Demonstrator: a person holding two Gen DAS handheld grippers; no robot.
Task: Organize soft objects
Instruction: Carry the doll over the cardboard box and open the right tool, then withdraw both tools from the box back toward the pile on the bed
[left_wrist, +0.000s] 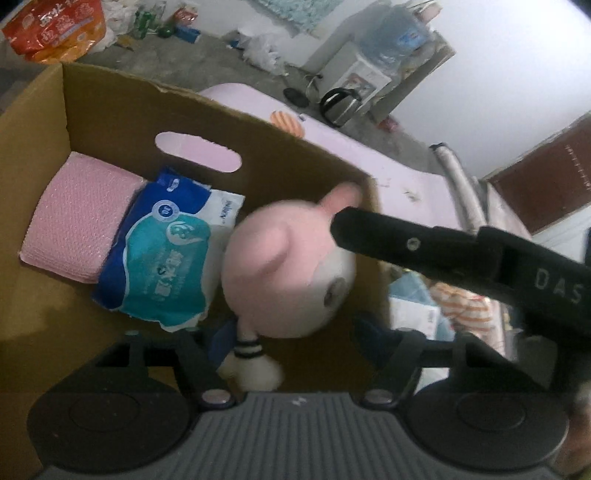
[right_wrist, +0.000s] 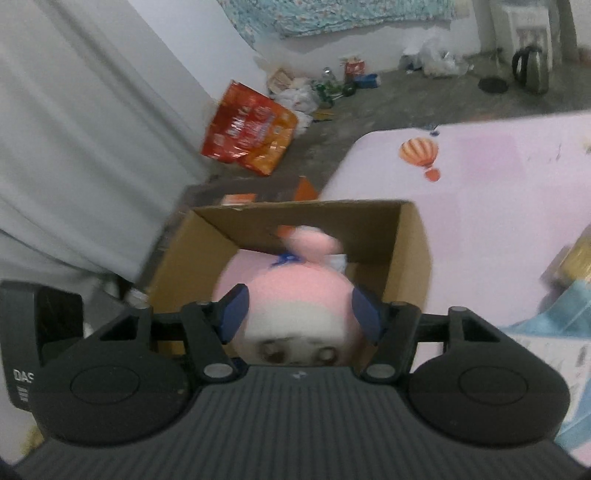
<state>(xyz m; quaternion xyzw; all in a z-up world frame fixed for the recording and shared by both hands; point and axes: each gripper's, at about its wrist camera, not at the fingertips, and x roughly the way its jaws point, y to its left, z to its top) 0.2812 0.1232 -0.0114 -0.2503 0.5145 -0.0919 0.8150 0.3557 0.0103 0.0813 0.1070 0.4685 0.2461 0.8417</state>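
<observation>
**Plush toy going into the box**

Pink table (right_wrist: 498, 184) carries an open cardboard box (left_wrist: 110, 110), set at its left end. Inside the box, far left: a pink folded cloth (left_wrist: 74, 218), and just right of it a blue-and-teal soft pack (left_wrist: 162, 254).

Step in hand, as I read it: dropping the plush toy (right_wrist: 295, 295) into the box. The toy sits over the right part of the box, head up toward the cameras.

Right hand-held gripper (right_wrist: 301, 314): jaws about half apart, pads against both sides of the toy's head, clamped on it.

Left hand-held gripper (left_wrist: 291, 347): jaws wide; the toy's striped limb lies between them, but pad contact isn't clear, so I read it as not gripping.

Next move: lower the toy into the free space right of the pack, then release.
</observation>
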